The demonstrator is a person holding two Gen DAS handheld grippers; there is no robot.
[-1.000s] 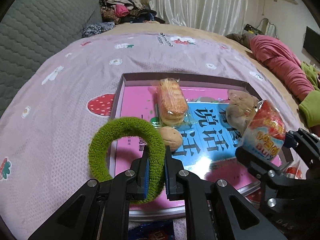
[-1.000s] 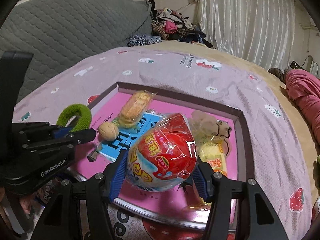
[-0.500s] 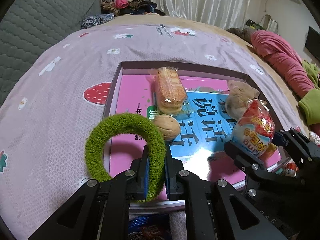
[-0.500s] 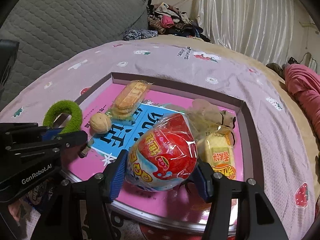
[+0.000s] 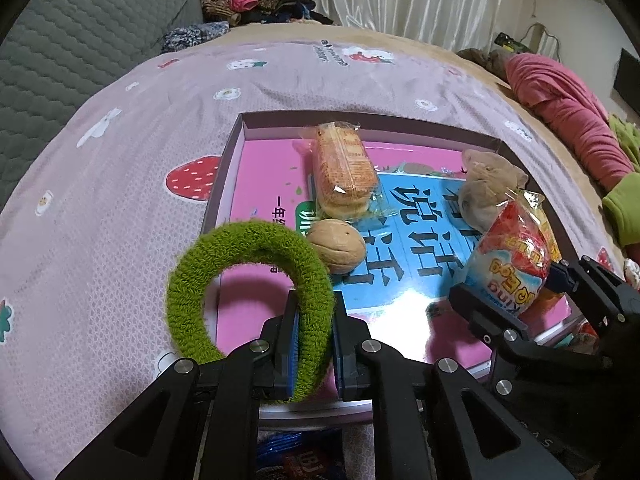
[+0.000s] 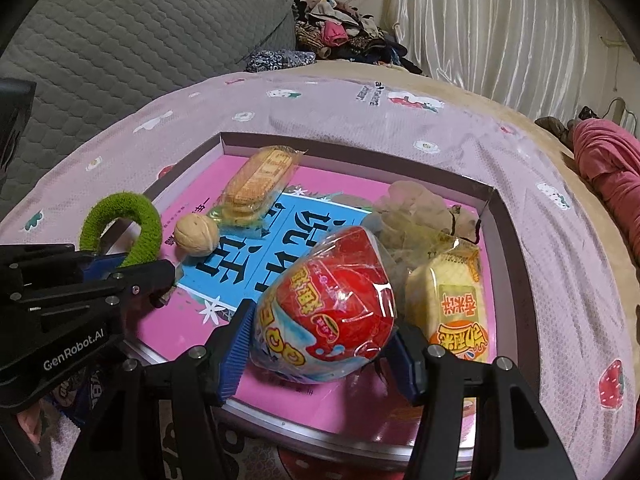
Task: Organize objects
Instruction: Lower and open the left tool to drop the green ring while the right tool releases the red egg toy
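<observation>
A fuzzy green hair ring [image 5: 248, 240] stands upright between the blue pads of my left gripper [image 5: 314, 308], over the near left corner of a shallow pink-floored box [image 5: 236, 168]. The jaws are opening slightly, but the pads still touch the ring. My right gripper [image 6: 320, 328] is shut on a red and white egg-shaped wrapped snack [image 6: 332, 280], held above the box's near side. In the right wrist view the left gripper [image 6: 132, 268] and the ring [image 6: 132, 208] are at the left. In the left wrist view the right gripper [image 5: 508, 292] and the snack [image 5: 508, 256] are at the right.
Inside the box lie a wrapped biscuit pack [image 5: 344, 168], a walnut [image 5: 338, 246], a brown plush in plastic [image 5: 484, 188] and a yellow cake packet [image 6: 452, 308]. The box sits on a pink strawberry-print bedspread [image 5: 120, 200]. A blue packet [image 5: 296, 456] lies below the box's near edge.
Both views have tipped a little down toward the box. The ring and the egg snack stay between their jaws, and the things in the box have not moved.
</observation>
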